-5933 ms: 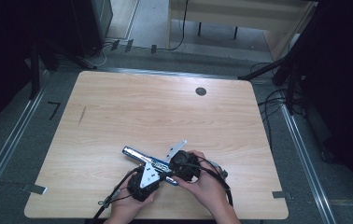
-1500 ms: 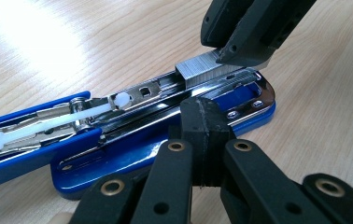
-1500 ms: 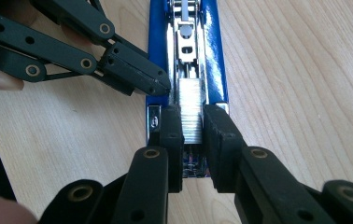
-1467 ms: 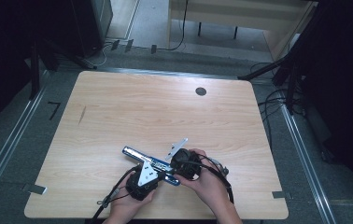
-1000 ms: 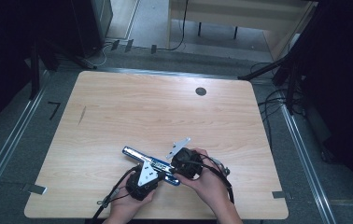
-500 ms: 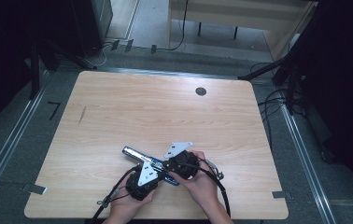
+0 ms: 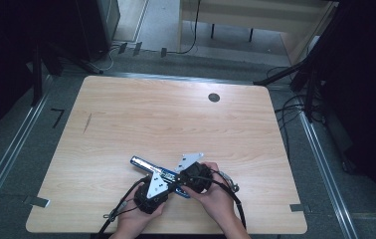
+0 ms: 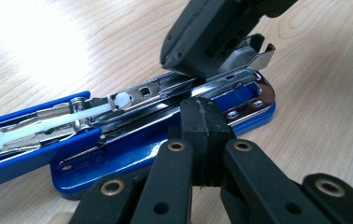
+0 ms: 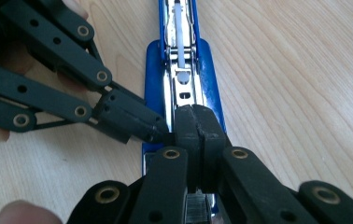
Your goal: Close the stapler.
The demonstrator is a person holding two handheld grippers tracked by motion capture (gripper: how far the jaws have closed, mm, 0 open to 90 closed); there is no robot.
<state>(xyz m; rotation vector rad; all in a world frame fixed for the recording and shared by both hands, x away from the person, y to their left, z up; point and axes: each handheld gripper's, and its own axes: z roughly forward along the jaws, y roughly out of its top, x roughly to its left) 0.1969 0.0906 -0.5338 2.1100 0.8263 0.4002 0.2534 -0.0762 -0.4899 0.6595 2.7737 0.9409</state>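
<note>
The blue stapler (image 7: 158, 172) is lying open on the wooden table (image 7: 126, 119), right under both tongs. The left gripper (image 8: 207, 121) and right gripper (image 9: 197, 122) are pressing together, touching its metal rail.

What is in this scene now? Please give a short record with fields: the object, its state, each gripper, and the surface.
object: blue stapler
state: opened, top arm swung back, metal staple channel exposed with white pusher rod
left gripper: jaws shut, tips pressing on the stapler's base edge
right gripper: jaws shut, tips on the staple channel
contact: the two grippers' tips meet at the stapler
surface: wooden table, with a round cable grommet at the far side
</note>
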